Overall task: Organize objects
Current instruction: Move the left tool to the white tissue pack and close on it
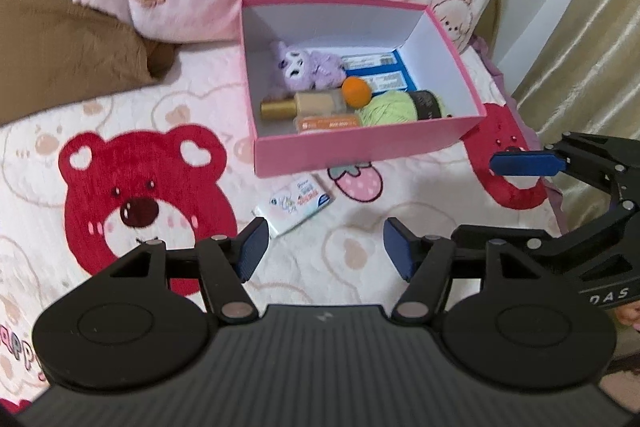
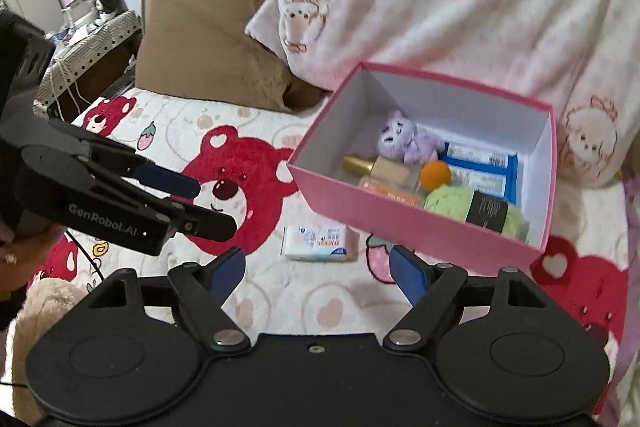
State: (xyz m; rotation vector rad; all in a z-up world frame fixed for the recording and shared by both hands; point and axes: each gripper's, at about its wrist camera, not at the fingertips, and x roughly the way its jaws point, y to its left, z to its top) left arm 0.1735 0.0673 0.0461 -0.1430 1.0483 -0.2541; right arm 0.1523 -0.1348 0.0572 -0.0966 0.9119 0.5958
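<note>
Broadly, pink quilted bedspread with red bear prints; open pink cardboard box toward its far edge by the pillows, already holding small items. Left gripper and right gripper both spread, nothing between jaws. Small white soft tissue packet lies loose just before the box. Risk: soft packet could squash or slip; bedding may snag.
</note>
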